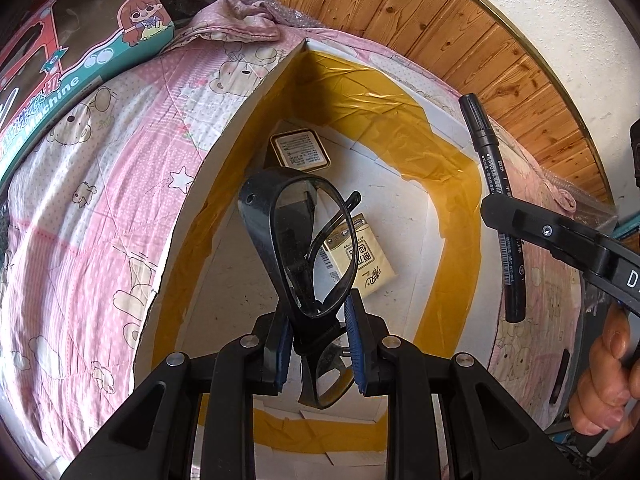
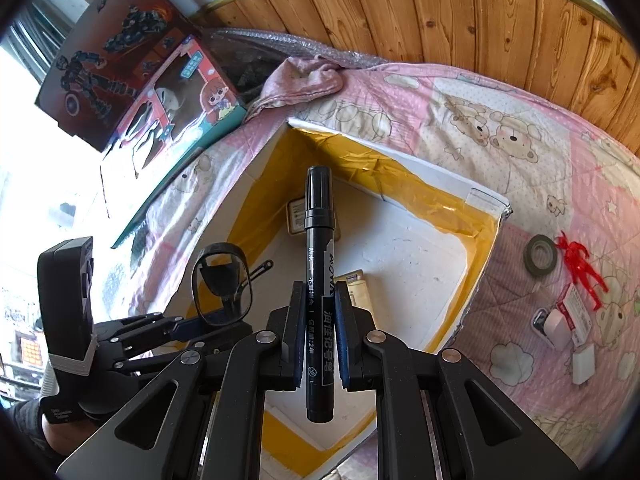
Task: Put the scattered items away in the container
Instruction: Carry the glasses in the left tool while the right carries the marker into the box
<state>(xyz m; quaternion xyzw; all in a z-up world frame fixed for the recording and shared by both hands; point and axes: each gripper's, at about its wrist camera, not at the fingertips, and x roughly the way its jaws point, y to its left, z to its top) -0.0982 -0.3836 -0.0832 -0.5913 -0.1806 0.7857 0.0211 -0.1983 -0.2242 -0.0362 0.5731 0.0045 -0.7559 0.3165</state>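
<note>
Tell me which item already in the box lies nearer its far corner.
The tin, green-rimmed with a printed label, lies nearer the far corner. The tissue pack, cream-coloured, lies closer in, toward the middle of the box.

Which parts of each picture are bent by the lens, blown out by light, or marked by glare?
Left wrist view: the box rim and wood panelling bow into curves, and the yellow tape lining shows glare. Right wrist view: the window area at left is blown out white, while the marker stays sharp.
</note>
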